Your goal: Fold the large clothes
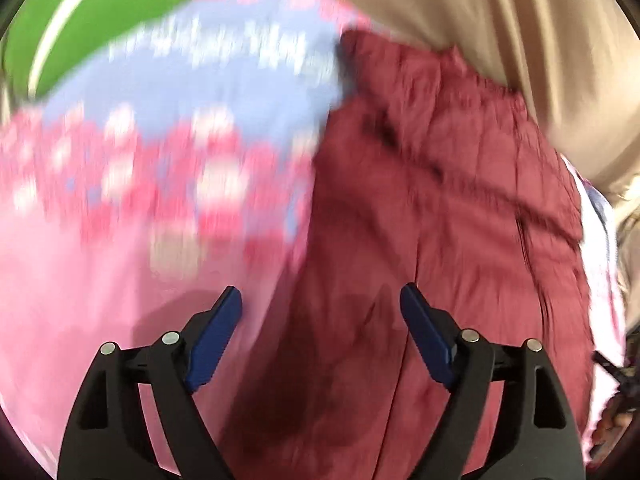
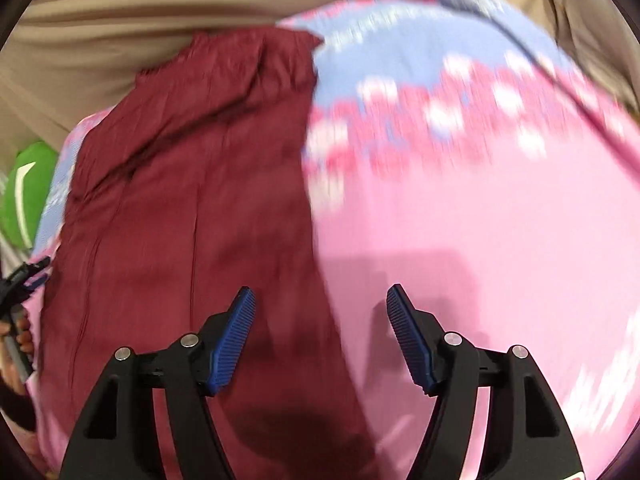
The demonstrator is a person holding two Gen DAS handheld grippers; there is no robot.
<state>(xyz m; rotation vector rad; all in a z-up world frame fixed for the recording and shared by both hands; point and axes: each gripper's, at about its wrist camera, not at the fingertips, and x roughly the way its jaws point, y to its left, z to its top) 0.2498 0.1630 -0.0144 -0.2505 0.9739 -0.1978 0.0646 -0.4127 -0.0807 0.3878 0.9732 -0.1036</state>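
A dark red garment (image 1: 432, 208) lies spread flat on a pink and blue patterned sheet (image 1: 80, 240), with its gathered waistband at the far end. My left gripper (image 1: 322, 300) is open and empty, low over the garment's near left edge. In the right wrist view the same garment (image 2: 180, 184) lies on the left, with the sheet (image 2: 480, 240) on the right. My right gripper (image 2: 321, 300) is open and empty over the garment's near right edge. The left gripper (image 2: 24, 276) shows at the far left of that view.
A beige fabric surface (image 1: 500, 12) rises behind the sheet, also in the right wrist view (image 2: 160, 8). A green item with a white stripe (image 1: 80, 8) lies at the far left corner, also seen in the right wrist view (image 2: 28, 196). Both views are motion-blurred.
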